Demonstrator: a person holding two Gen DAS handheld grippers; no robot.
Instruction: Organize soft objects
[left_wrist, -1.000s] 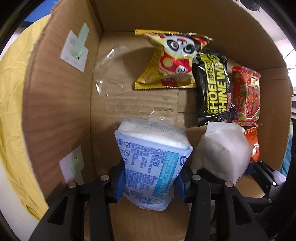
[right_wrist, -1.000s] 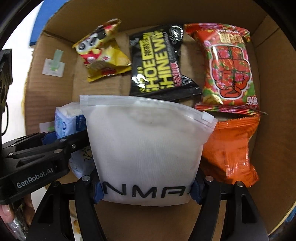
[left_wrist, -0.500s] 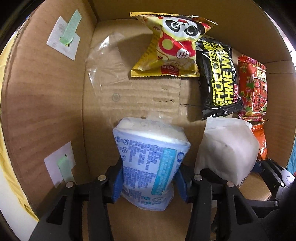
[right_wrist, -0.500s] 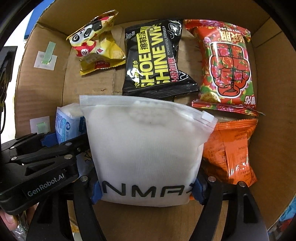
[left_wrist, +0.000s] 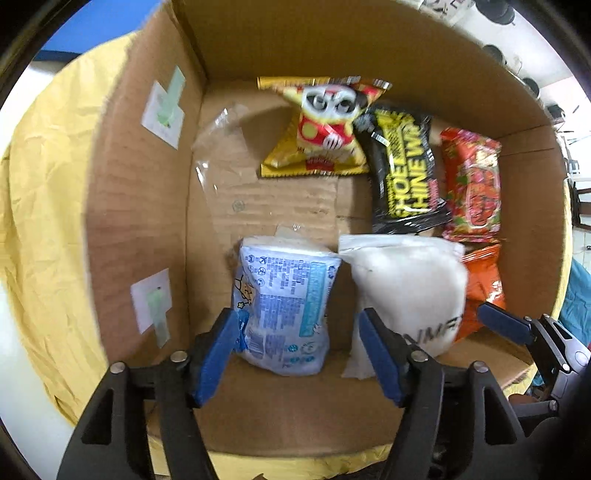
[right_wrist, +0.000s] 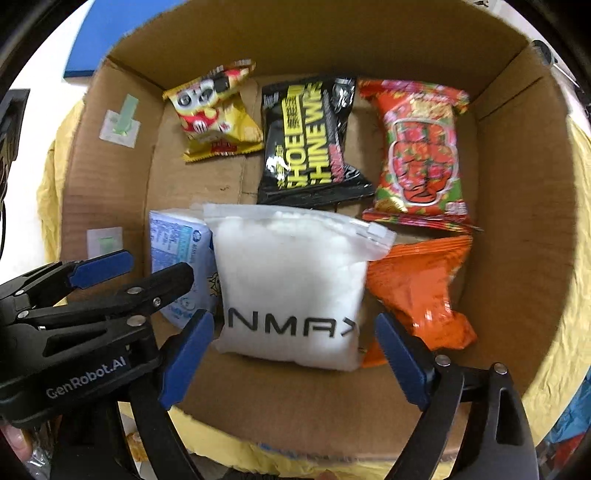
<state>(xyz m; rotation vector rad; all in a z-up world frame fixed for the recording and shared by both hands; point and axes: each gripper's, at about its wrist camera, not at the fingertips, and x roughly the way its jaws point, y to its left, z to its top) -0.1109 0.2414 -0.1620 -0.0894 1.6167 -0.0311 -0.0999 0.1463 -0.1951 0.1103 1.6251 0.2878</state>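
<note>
Two packs are set down side by side in the cardboard box (right_wrist: 517, 155): the blue tissue pack (left_wrist: 284, 306) between the just-opened jaws of the left hand-held gripper (left_wrist: 299, 354), the white zip pouch (right_wrist: 291, 280) between those of the right hand-held gripper (right_wrist: 295, 354), neither gripped. A straight lift is advised. Bare floor is seen toward 10 o'clock; snack packets are crowded from 12 to 3.

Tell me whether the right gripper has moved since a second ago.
Yes. The right gripper has pulled back from the cardboard box, jaws just opened off the white zip pouch.
</note>
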